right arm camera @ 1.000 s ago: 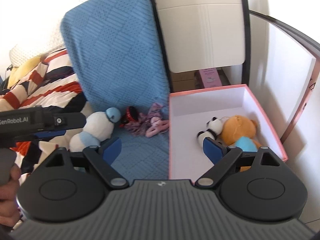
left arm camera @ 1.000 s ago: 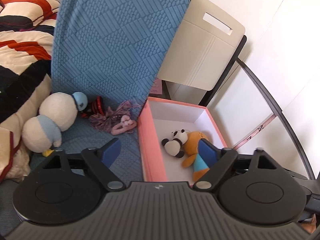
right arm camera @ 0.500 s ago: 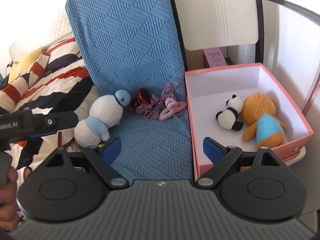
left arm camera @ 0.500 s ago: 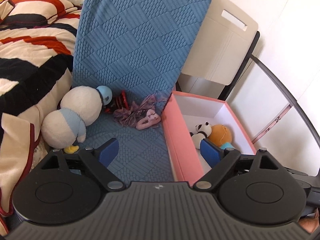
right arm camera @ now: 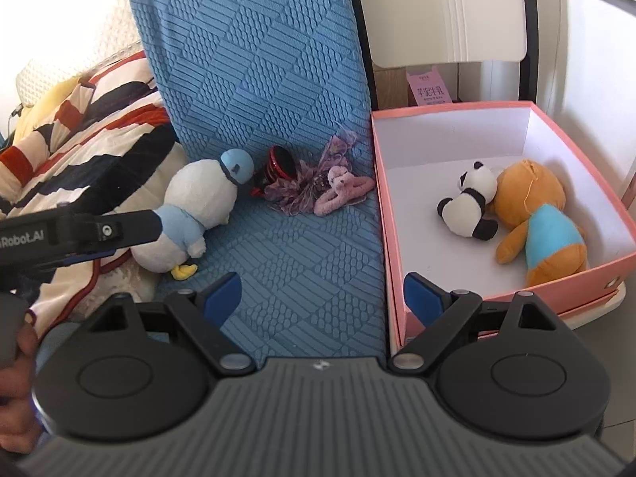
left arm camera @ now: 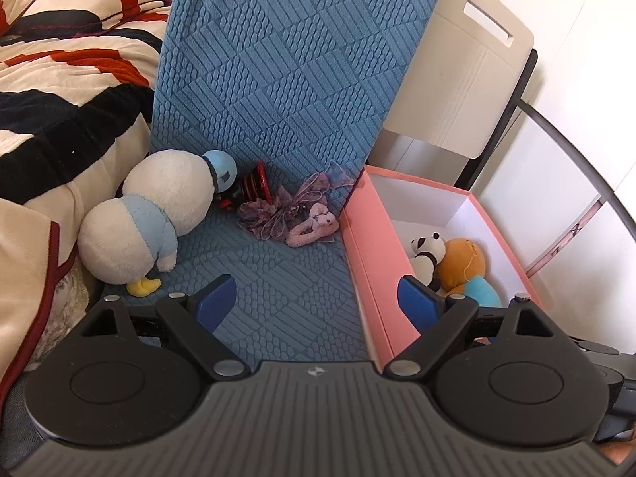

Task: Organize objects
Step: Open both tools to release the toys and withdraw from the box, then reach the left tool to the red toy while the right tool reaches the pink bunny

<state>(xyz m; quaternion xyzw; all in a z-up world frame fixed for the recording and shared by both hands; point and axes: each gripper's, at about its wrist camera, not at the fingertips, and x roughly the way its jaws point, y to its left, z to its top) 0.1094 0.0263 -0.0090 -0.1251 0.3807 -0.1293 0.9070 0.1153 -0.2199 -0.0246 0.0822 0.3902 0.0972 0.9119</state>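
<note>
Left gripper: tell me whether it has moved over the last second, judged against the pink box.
Yes. The left gripper has swung left, away from the pink box, and now faces the blue cushion.

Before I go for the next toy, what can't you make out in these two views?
- Red-and-black item: half hidden behind the penguin plush and purple ribbon bundle in both views; identity unclear.
- Orange bear: legs hidden by the left gripper, left view.
- Pink box: near wall covered by the right gripper.
</note>
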